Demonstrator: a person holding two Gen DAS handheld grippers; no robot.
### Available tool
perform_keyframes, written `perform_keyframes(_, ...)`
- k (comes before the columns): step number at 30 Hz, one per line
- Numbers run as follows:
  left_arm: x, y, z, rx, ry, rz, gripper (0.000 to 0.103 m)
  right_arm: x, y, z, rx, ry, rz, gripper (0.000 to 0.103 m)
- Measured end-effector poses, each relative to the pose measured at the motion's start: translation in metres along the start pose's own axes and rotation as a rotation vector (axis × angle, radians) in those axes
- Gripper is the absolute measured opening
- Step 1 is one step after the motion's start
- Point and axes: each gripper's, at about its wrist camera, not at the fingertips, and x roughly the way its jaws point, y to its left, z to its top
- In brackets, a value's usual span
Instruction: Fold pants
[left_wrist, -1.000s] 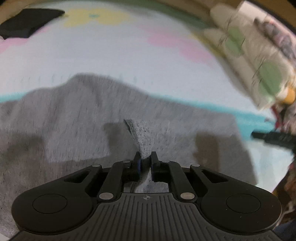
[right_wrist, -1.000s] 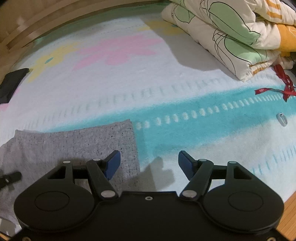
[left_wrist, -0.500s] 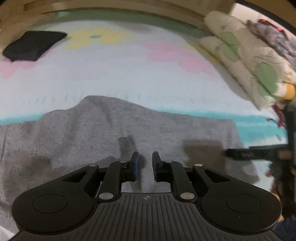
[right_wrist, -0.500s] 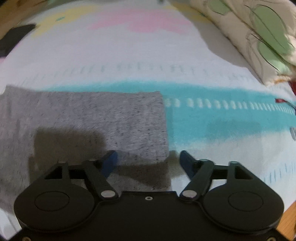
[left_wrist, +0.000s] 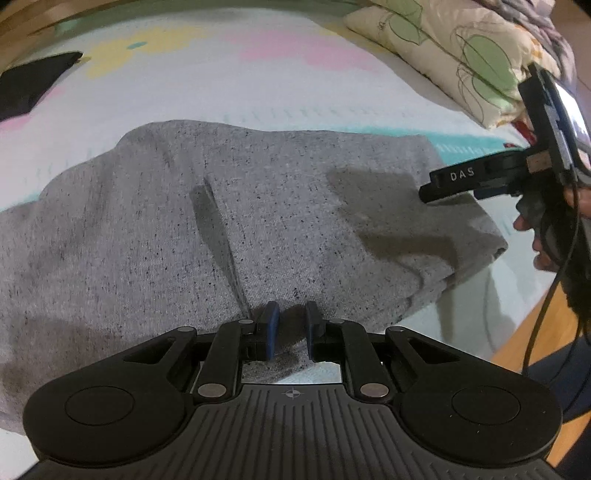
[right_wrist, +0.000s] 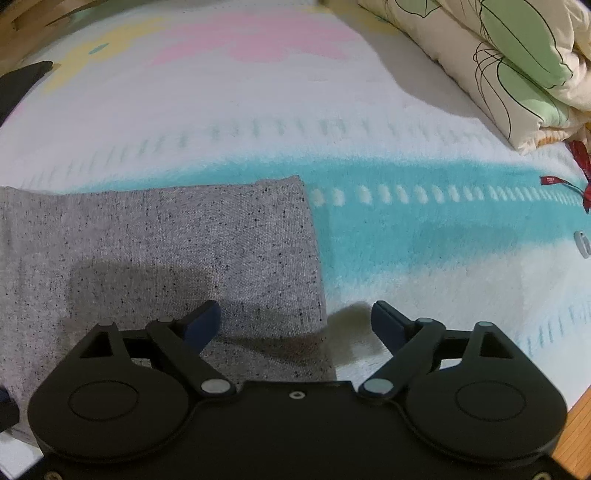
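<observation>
The grey speckled pants (left_wrist: 229, 229) lie folded on the bed's flowered blanket (left_wrist: 229, 88). A raised crease runs down their middle. My left gripper (left_wrist: 289, 325) is over the near edge of the pants, jaws a narrow gap apart, with nothing pinched between them. In the right wrist view the right end of the pants (right_wrist: 184, 251) lies flat with a straight edge. My right gripper (right_wrist: 295, 321) is wide open low over the near right corner of the pants. It also shows in the left wrist view (left_wrist: 480, 177) at the right.
A folded quilt with green leaf print (right_wrist: 509, 66) lies at the far right. A black cloth (left_wrist: 33, 81) sits far left. A red ribbon (right_wrist: 576, 173) and a small white ring (right_wrist: 583, 243) lie on the teal stripe. The wooden bed edge (right_wrist: 576, 417) runs near right.
My left gripper let go of the pinched grey cloth and its jaws parted slightly. The pants now lie flat. My right gripper moved left and lower over the pants' right corner.
</observation>
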Motion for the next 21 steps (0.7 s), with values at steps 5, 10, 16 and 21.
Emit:
perform_keyframes(5,-0.001,-0.001,0.002,-0.010,-0.003,-0.001,0.015,-0.004,0.003,0.006,-0.004,-0.003,0.001,0.081)
perform_keyframes(10,0.000,-0.005,0.001,-0.003,-0.015,0.012,0.015,-0.038,0.012,0.008,-0.028,-0.141,0.076,0.084)
perform_keyframes(16,-0.009,-0.002,0.000,-0.031,-0.053,0.033,0.015,-0.022,0.037,0.004,-0.088,-0.034,0.200,0.086)
perform_keyframes(21,-0.025,0.022,0.007,-0.104,-0.135,0.119,0.016,-0.004,0.061,-0.013,-0.209,-0.035,0.136,0.102)
